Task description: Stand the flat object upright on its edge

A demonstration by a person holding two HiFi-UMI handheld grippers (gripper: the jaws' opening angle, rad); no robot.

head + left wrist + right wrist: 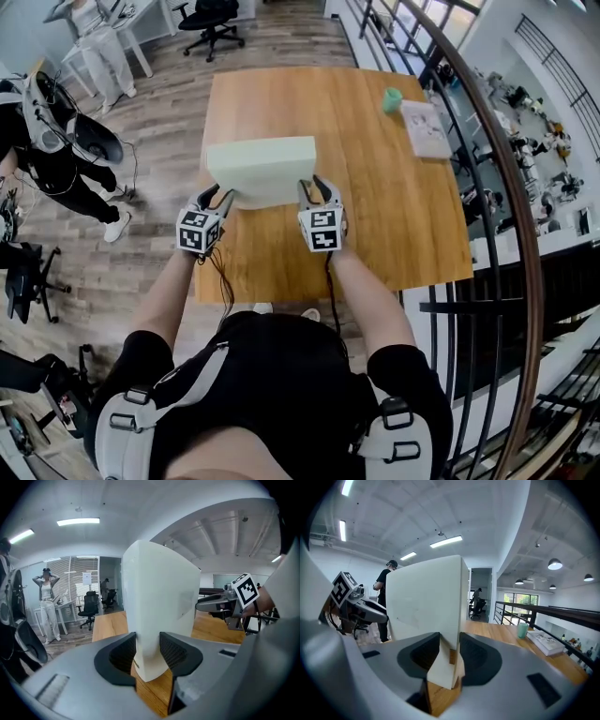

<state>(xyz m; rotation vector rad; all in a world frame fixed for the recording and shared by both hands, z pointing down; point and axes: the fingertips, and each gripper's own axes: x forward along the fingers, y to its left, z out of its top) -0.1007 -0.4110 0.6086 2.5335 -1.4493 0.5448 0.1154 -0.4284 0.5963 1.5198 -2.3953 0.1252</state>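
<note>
A pale, thick foam slab (262, 169) is over the wooden table (394, 206), held by its two near corners. My left gripper (214, 202) is shut on the slab's left corner, and my right gripper (319, 192) is shut on its right corner. In the left gripper view the slab (159, 606) rises steeply from between the dark pads (174, 652), which press on both faces, with bare table under the corner. The right gripper view shows the slab (426, 602) pinched the same way, its corner lifted off the wood.
A green cup (392, 99) and a book (426, 127) lie at the table's far right. A dark railing (487, 141) runs close along the right side. A person (56, 141) stands on the floor to the left, and an office chair (211, 23) is beyond the table.
</note>
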